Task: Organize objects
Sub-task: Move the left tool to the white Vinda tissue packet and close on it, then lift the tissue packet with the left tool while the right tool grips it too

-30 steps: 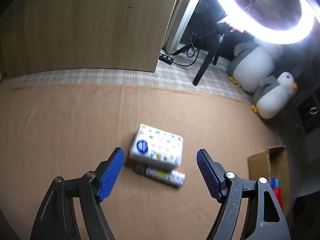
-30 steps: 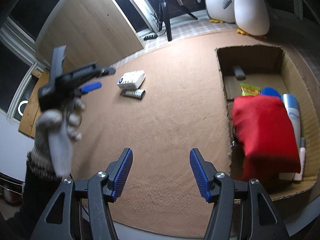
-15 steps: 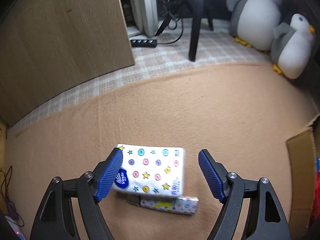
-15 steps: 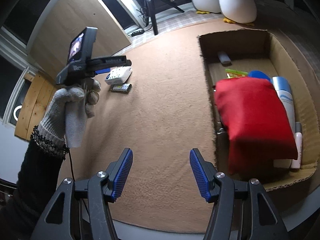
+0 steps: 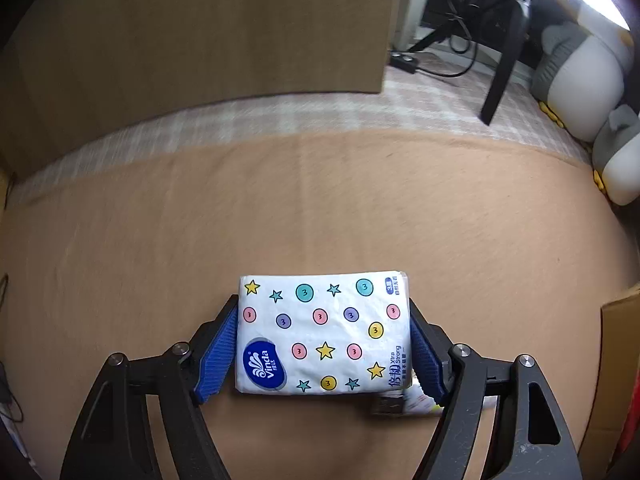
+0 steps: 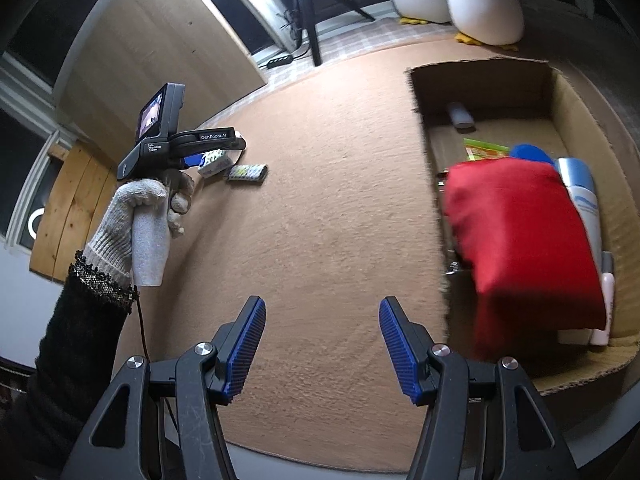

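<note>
A white Vinda tissue pack with coloured dots and stars lies on the tan carpet. My left gripper stands around it, blue pads against both short sides. A small patterned packet lies just behind the pack, partly hidden by the right finger. In the right wrist view the left gripper sits at the tissue pack, with the patterned packet beside it. My right gripper is open and empty above the carpet, left of the cardboard box.
The box holds a red cloth bundle, a blue-white bottle, a green packet and a small grey item. Plush penguins and a tripod leg stand beyond the carpet. A wooden panel stands at the back.
My left gripper has come down and forward over the tissue pack and closed onto its sides. The right gripper has shifted slightly towards the box and stays open.
</note>
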{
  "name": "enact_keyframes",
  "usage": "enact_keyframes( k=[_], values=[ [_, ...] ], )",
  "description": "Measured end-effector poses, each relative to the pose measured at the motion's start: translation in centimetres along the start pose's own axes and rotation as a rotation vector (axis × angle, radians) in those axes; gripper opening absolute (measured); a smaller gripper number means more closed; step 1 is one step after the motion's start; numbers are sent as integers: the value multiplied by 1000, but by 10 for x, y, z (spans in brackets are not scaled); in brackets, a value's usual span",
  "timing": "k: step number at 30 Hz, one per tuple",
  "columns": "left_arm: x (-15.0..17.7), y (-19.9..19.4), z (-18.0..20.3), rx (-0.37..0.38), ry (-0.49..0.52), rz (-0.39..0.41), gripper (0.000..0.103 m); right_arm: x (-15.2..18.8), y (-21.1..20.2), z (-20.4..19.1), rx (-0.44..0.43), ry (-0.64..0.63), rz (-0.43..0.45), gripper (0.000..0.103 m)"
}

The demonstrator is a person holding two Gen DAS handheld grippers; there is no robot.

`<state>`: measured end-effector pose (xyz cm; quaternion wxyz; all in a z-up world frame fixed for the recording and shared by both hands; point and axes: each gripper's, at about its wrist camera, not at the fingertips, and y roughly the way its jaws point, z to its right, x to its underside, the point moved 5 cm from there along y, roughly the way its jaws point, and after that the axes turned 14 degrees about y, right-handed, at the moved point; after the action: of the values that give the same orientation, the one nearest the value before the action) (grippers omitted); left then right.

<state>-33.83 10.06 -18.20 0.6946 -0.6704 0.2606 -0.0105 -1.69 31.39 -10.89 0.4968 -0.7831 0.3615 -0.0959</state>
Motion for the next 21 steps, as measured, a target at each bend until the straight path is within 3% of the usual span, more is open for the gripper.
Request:
enact_keyframes(
  k=[12, 21],
  values=[
    [76, -25, -6, 20, 58, 31, 78, 1, 11, -33, -31, -65, -23, 56],
    [137, -49, 68, 134, 239, 76, 78, 3, 20, -46, -43, -97, -41, 56]
  ],
)
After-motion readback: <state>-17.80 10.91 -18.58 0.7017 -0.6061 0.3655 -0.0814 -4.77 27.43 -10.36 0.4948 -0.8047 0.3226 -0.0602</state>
